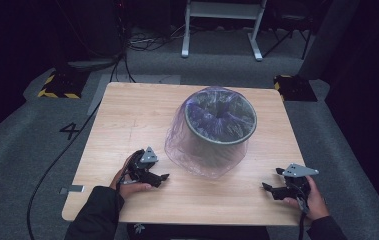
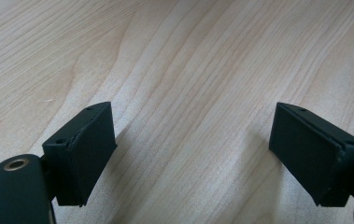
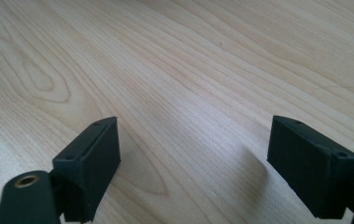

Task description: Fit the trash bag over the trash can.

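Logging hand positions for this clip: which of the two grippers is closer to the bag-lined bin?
The left gripper. It sits just beside the purple bag's draped front edge on the bin, while the right gripper rests apart near the table's front right corner.

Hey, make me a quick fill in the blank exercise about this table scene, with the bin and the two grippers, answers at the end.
1. The clear bag drapes over a round ____ on the wooden table.
2. The left gripper has its jaws ____.
3. The right gripper holds ____ between its jaws.
4. The gripper nearer the bag is the ____ one.

Missing words: bin; open; nothing; left
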